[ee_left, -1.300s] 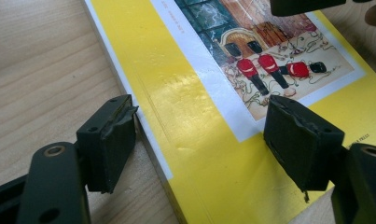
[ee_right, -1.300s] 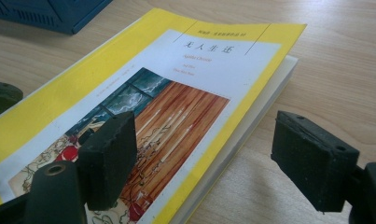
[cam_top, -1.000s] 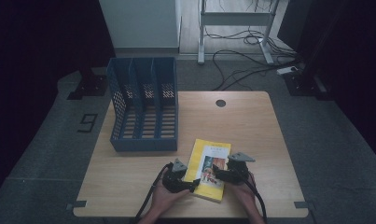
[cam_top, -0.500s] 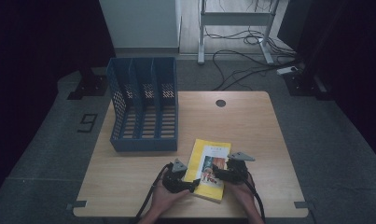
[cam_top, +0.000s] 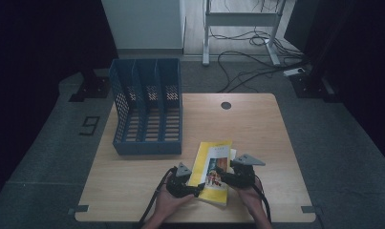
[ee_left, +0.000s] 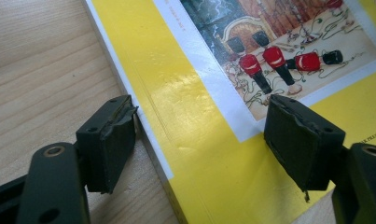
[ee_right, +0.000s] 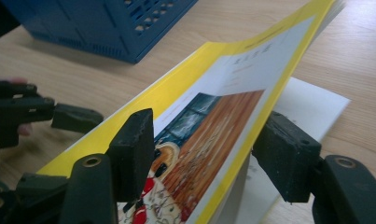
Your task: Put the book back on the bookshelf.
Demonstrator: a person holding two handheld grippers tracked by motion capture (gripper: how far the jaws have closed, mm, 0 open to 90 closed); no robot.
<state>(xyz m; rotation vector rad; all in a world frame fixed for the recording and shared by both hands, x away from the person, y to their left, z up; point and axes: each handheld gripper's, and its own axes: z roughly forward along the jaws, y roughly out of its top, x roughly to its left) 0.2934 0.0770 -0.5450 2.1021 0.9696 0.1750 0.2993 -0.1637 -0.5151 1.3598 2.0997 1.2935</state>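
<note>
Paperback book (cam_top: 210, 171) with a yellow cover lies at the lower middle of the high view, on the near part of the wooden table (cam_top: 257, 129), with a blue three-slot file rack (cam_top: 147, 112) well apart toward the upper left. The left gripper (ee_left: 199, 140) sits at the book's spine side, its jaws wide apart: one pad rests on the table just beside the spine edge, the other stands over the cover near the picture of red-coated soldiers, and nothing is pinched between them. The right gripper (ee_right: 209, 149) straddles the opposite, open edge, its jaws parted with one above the cover and one beyond its lifted edge; whether they press on it I cannot tell. In the right gripper view the front cover tilts up off white pages (ee_right: 311, 100) lying flat beneath. The book looks light and floppy, with a glossy cover likely to slide under hard pads, so a grip on the cover alone would probably bend it. Taking hold across the full thickness near the spine seems the safer choice.
</note>
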